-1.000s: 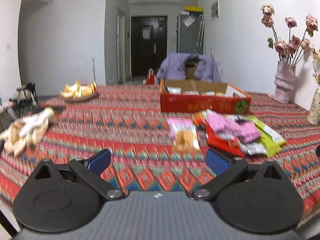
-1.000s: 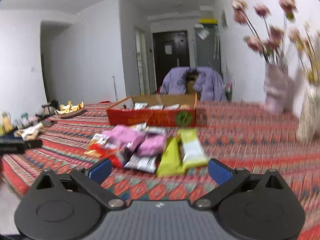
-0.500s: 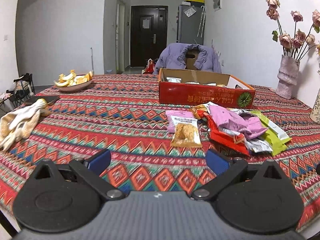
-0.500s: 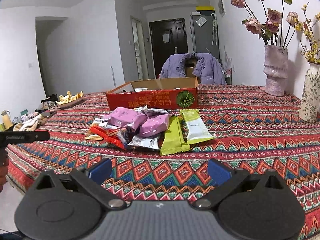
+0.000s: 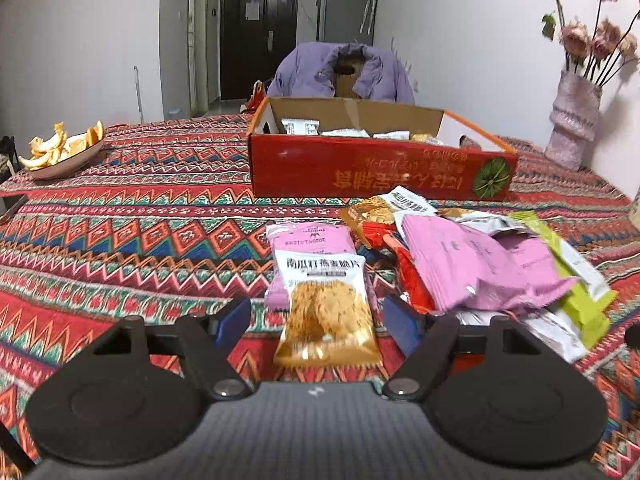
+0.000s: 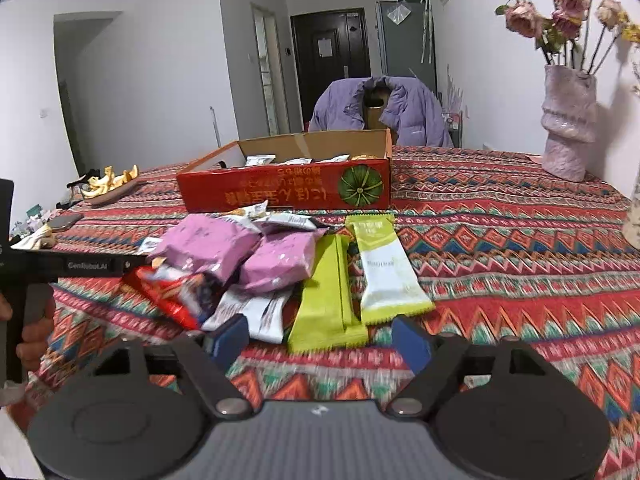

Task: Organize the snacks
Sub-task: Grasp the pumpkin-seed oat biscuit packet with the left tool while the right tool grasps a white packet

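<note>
A pile of snack packets lies on the patterned tablecloth in front of a red cardboard box (image 5: pixel 380 168) that holds several small packets. My left gripper (image 5: pixel 320 326) is open, its blue fingers on either side of a white and gold biscuit packet (image 5: pixel 326 304) that lies on a pink packet (image 5: pixel 310 240). My right gripper (image 6: pixel 320 338) is open just before a green packet (image 6: pixel 326 300) and a green and white packet (image 6: pixel 386 272). Pink packets (image 6: pixel 240 252) and a red packet (image 6: pixel 168 296) lie to the left.
A plate of orange peel (image 5: pixel 60 148) stands at the far left. A pink vase with dried roses (image 6: pixel 568 120) stands at the right. A chair with a purple jacket (image 5: pixel 344 72) is behind the box. The left gripper's body (image 6: pixel 60 266) shows at the left of the right wrist view.
Both grippers have moved forward and down to the snack pile. The left one now straddles the biscuit packet; the right one has come up to the green packets.
</note>
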`<state>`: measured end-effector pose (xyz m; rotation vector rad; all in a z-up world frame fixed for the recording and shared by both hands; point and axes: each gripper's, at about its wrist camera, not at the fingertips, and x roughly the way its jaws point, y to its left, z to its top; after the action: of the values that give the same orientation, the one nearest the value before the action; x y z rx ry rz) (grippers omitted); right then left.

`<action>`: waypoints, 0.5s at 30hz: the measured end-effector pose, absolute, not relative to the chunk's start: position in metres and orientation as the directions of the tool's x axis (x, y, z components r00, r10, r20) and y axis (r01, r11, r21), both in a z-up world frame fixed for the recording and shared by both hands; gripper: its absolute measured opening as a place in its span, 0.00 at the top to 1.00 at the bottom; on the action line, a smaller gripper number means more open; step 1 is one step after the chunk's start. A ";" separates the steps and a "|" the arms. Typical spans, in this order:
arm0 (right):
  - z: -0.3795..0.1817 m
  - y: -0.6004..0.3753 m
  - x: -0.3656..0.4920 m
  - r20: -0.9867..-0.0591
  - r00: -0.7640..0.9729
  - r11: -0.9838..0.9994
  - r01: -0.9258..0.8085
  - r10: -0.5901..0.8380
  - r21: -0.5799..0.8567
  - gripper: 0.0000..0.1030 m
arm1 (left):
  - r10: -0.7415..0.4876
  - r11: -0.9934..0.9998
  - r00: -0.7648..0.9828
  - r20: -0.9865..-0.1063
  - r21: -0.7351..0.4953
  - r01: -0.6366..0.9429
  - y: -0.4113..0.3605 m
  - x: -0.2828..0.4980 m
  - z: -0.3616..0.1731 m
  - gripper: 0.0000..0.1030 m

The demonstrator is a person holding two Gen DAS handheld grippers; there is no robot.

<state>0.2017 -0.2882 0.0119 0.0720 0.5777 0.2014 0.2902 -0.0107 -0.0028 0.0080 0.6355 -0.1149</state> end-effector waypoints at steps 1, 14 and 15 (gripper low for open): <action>0.012 -0.289 0.209 -0.532 0.820 0.978 -0.167 0.209 0.127 0.29 | -0.106 0.993 0.797 -0.594 -0.023 0.114 -0.012 0.295 -0.004 0.26; 0.017 -0.265 0.328 -0.510 0.779 0.929 -0.263 0.364 0.262 0.28 | -0.118 0.992 0.783 -0.611 -0.030 0.125 -0.006 0.294 0.002 0.56; 0.015 -0.262 0.340 -0.519 0.770 0.926 -0.267 0.371 0.266 0.28 | -0.114 0.992 0.790 -0.602 -0.032 0.119 -0.003 0.293 0.007 0.56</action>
<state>0.3396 -0.2621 0.0153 0.1807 0.5989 0.3484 0.2929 -0.0026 0.0074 0.0076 0.6477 -0.1253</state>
